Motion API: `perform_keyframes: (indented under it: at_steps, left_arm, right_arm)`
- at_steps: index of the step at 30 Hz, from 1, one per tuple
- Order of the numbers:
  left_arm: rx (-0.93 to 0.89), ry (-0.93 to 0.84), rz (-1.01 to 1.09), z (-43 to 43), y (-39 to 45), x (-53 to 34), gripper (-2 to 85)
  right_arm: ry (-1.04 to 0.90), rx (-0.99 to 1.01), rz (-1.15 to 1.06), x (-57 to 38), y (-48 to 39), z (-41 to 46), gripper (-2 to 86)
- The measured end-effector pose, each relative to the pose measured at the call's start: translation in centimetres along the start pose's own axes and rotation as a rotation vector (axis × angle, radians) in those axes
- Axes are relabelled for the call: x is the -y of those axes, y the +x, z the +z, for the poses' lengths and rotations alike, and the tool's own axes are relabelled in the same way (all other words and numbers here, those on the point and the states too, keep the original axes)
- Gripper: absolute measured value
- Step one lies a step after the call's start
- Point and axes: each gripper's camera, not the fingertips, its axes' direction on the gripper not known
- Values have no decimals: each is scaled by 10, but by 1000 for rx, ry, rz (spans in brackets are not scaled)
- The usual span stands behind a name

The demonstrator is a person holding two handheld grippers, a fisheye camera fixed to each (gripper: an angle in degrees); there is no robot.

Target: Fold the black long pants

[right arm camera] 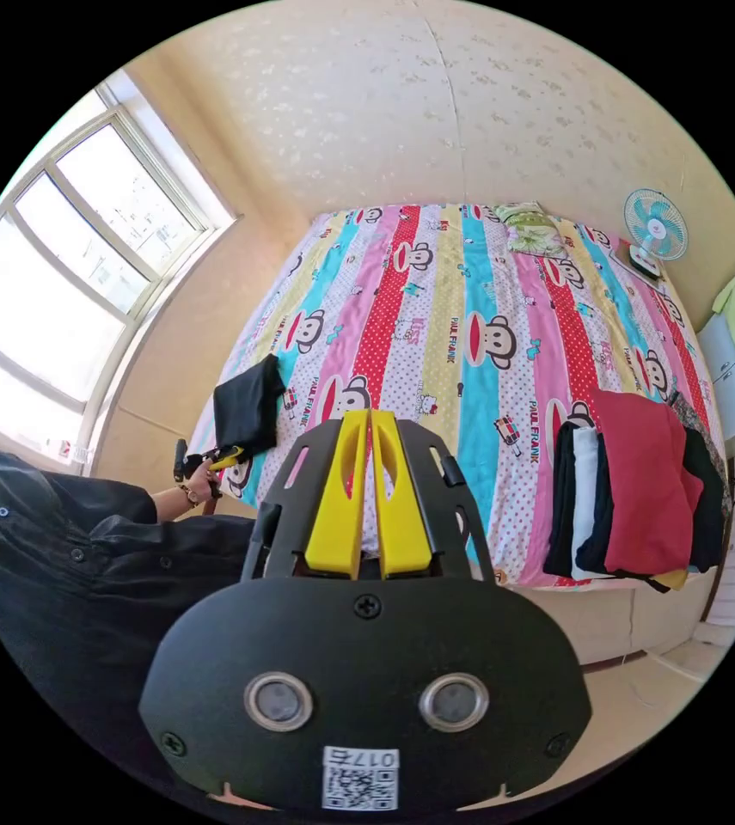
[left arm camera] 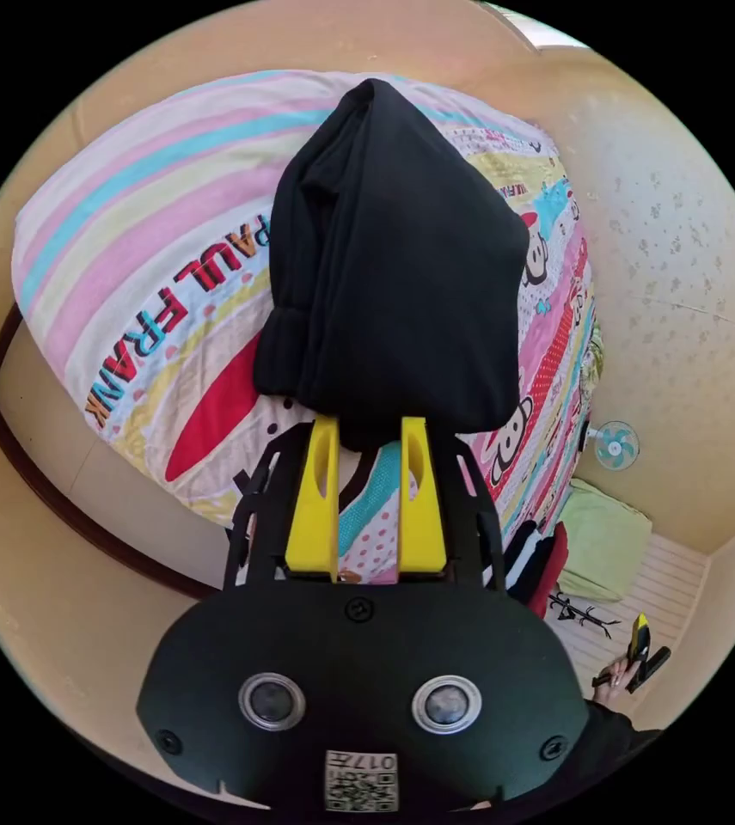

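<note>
The folded black long pants (left arm camera: pixel 393 258) lie on the bed with the striped cartoon-print sheet (left arm camera: pixel 126 258), near its edge. In the left gripper view the left claw (left arm camera: pixel 369 447) is grasping their near hem between its yellow jaws; the bundle's long axis runs from 6 to 12 o'clock, away from the claw. The right claw (right arm camera: pixel 370 421) is clenched on nothing, well apart from them. To finish neatly, release low and square the bundle beside the stacked folded clothes (right arm camera: pixel 633 481).

"PAUL FRANK" printed repeatedly on the striped bedsheet (left arm camera: pixel 126 284), also "KISS" on the same sheet (right arm camera: pixel 449 344)
</note>
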Motion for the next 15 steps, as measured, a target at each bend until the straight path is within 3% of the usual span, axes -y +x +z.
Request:
perform_keyframes:
  at_steps: [5, 9, 15]
  left_arm:
    - [-212, -39, -35, 18, -49, -53, 61]
    - [-449, -42, 208, -13, -43, -115, 51]
    - [-467, 5, 598, -91, 29, -196, 47]
  right_arm:
    - [-22, 63, 48, -22, -17, 17, 4]
    - [-18, 247, 87, -44, -16, 32, 6]
    - [86, 454, 49, -73, -16, 34, 13]
